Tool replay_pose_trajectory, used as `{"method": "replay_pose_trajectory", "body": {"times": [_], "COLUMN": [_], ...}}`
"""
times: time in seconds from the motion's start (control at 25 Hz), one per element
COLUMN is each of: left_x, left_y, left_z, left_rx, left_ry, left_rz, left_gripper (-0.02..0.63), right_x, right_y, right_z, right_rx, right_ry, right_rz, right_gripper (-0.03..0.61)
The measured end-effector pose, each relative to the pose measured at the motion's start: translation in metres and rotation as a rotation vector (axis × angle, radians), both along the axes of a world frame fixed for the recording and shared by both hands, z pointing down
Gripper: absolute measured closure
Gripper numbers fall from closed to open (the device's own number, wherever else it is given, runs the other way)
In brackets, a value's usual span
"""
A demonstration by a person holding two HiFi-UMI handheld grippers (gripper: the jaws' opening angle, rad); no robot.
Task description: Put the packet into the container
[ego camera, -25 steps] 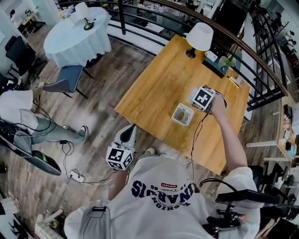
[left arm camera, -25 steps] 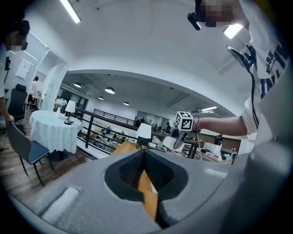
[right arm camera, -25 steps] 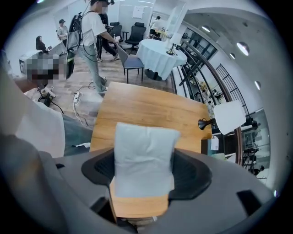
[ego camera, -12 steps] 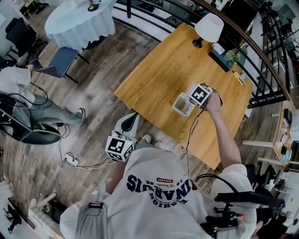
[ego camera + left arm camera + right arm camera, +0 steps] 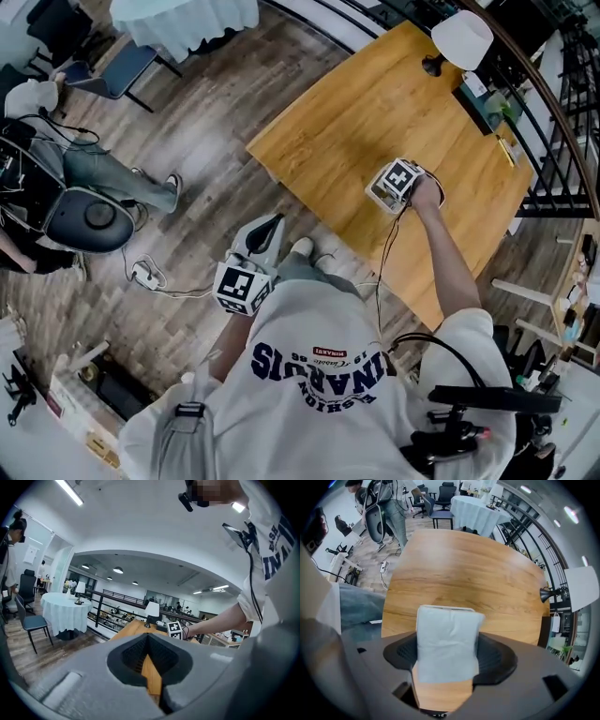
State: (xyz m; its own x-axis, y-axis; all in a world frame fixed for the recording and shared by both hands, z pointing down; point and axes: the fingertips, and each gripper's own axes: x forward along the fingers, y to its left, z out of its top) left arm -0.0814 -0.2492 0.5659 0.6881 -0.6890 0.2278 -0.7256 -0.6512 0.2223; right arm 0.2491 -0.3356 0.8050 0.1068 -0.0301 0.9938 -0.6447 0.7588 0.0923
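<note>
right gripper view: a pale grey packet [image 5: 446, 639] is pinched between the two black pads of the right gripper [image 5: 449, 656], which stand wide apart and clamp its sides. the packet's far end sits right at a thin white rim, the container [image 5: 376, 194], which stands on the wooden table [image 5: 347, 112] towards the edge nearest the person. the packet covers the container's opening, so i cannot tell what lies inside or how far in the packet reaches.

in the head view the person's right arm stretches out over the table and its gripper points straight down. the marker cube [image 5: 399, 179] hides the packet and most of the container there.

the left gripper [image 5: 253, 267] hangs off the table's near edge, by the person's waist, roughly level and aimed at the table. its own view shows the jaw tips closed together with nothing between them, only a sliver of table through the gap. that view alone shows the right forearm from the side, above the table and near a white lamp [image 5: 152, 609].
</note>
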Motion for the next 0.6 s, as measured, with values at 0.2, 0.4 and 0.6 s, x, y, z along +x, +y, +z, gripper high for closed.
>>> {"method": "replay_pose_trajectory", "body": {"times": [0.2, 0.4, 0.6], "left_x": [0.001, 0.006, 0.003], "left_y": [0.012, 0.023, 0.032], "left_z": [-0.005, -0.009, -0.002], "left_rx": [0.007, 0.005, -0.009], "left_ry": [0.003, -0.008, -0.018], "left_rz": [-0.017, -0.028, -0.053], "left_gripper": [0.615, 0.615, 0.615], "right_x": [0.004, 0.009, 0.008], "right_y": [0.007, 0.011, 0.007], "right_z": [0.041, 0.07, 0.076], "right_rx": [-0.04, -0.064, -0.066], "right_ry": [0.02, 0.047, 0.043], "right_rz": [-0.012, -0.024, -0.029], "right_gripper": [0.229, 0.23, 0.225]}}
